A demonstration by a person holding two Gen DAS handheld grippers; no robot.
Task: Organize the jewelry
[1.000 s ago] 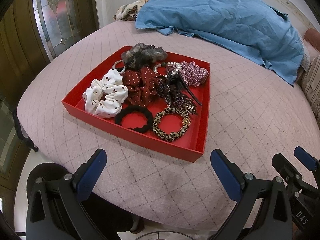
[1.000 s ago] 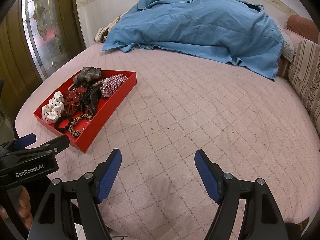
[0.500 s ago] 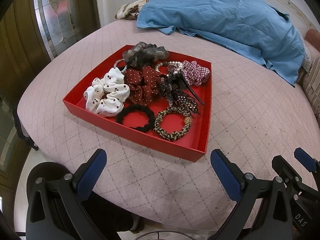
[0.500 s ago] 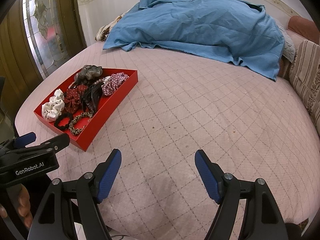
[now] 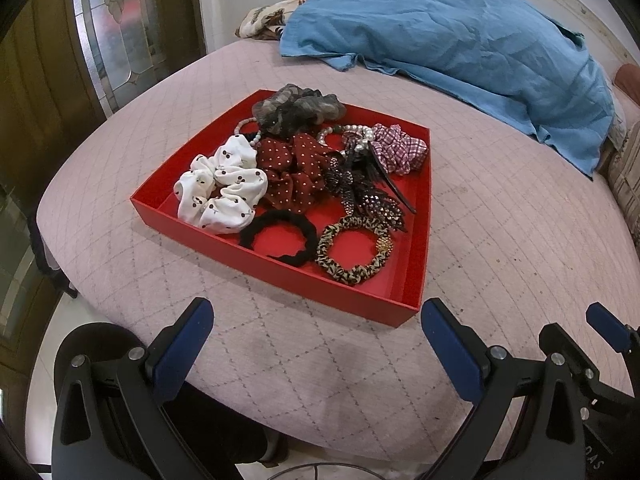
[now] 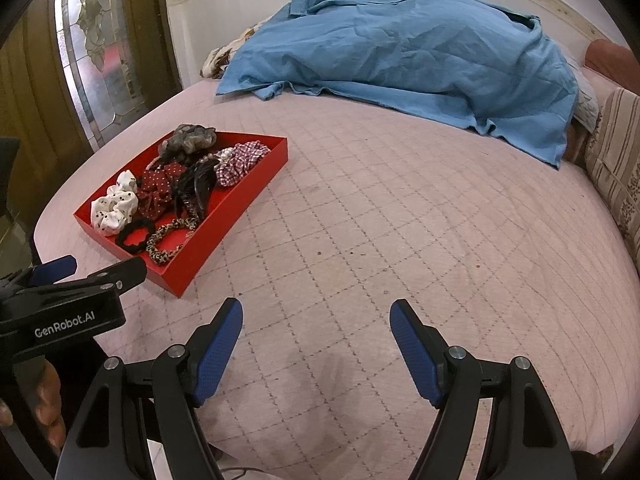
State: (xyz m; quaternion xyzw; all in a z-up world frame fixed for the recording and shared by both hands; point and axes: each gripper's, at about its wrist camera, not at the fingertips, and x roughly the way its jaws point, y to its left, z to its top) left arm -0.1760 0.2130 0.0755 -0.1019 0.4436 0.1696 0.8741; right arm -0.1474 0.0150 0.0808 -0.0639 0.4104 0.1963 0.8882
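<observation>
A red tray [image 5: 280,276] lies on the pink quilted bed, also in the right wrist view [image 6: 240,208]. It holds a white scrunchie [image 5: 220,192], a dark red dotted scrunchie [image 5: 296,172], a grey scrunchie [image 5: 300,108], a checked scrunchie [image 5: 396,148], a black hair tie [image 5: 280,236], a leopard hair tie [image 5: 352,252], pearl bracelets and a dark hair clip [image 5: 368,184]. My left gripper [image 5: 316,340] is open and empty, just short of the tray's near edge. My right gripper [image 6: 316,340] is open and empty over bare quilt, right of the tray.
A blue sheet [image 5: 460,40] is heaped at the far side of the bed [image 6: 400,220]. A striped cushion [image 6: 616,172] sits at the right edge. A glass-panelled door [image 5: 116,28] stands to the left. The bed edge is right below both grippers.
Both views have crept slightly forward and up, so the tray sits a little higher in frame. Both grippers stay open and empty.
</observation>
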